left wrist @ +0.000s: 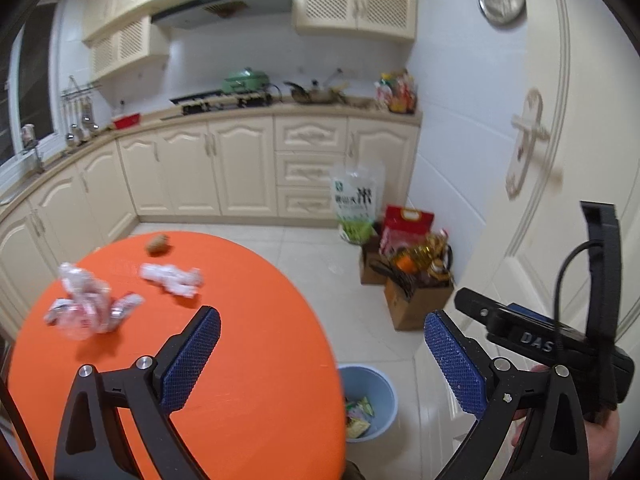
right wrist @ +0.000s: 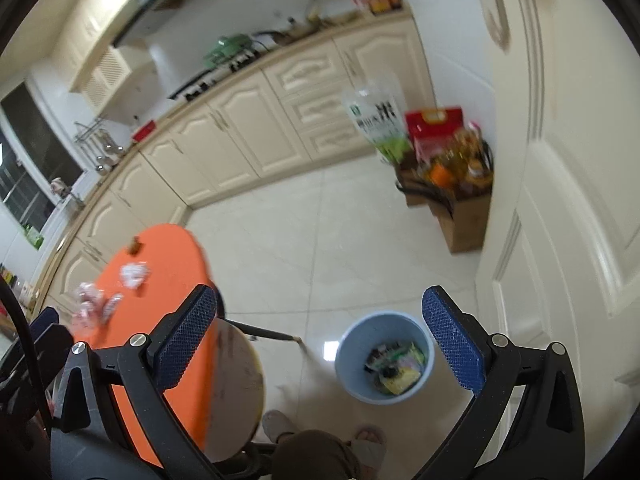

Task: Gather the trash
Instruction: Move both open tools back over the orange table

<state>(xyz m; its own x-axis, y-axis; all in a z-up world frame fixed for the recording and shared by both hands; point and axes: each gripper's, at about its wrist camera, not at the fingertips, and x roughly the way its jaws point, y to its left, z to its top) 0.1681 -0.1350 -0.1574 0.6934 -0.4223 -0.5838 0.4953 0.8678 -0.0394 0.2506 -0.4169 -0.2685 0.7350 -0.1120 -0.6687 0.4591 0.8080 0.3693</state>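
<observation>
Trash: crumpled wrappers on orange table, more already in blue bin on floor beside it. Left tongs released, empty; right tongs likewise, above bin. Could scatter light wrappers off the table with a hasty reach. Blurred: brown lump at far edge, unidentifiable.

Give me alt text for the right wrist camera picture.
An open, empty claw hangs above a blue bin holding wrappers on a tiled kitchen floor. To the left, crumpled trash lies on an orange table.
</observation>
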